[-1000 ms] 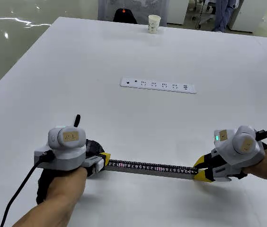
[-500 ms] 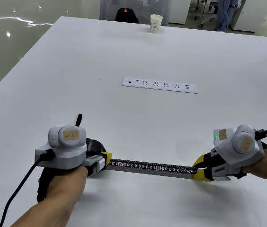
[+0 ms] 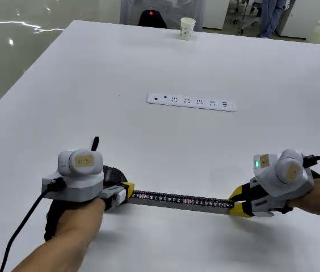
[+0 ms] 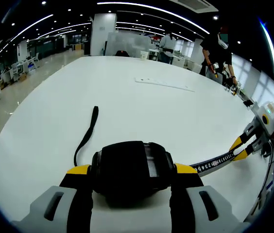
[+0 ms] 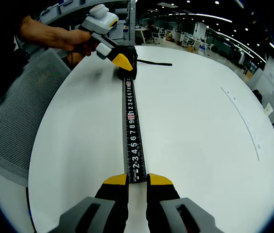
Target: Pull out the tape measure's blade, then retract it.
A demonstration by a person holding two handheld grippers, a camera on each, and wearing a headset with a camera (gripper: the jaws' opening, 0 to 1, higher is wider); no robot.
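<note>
White table (image 3: 148, 62); left gripper (image 3: 121, 191) jaws clamp tape measure (image 4: 132, 167), right gripper (image 5: 137, 180) jaws pinch blade (image 5: 131, 121).

Blade (image 5: 131, 131) tip (hook end) hidden inside right gripper (image 5: 137, 180)

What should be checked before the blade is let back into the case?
1. Left gripper shut on the case: ok.
2. Right gripper shut on the blade at its tip: ok.
3. Blade straight and flat along the table, no kink: ok.
4. Strap lies away from the blade's path: ok.
5. Power strip and cup well away from both grippers: ok.
6. Whether the blade is locked: cannot tell.
</note>
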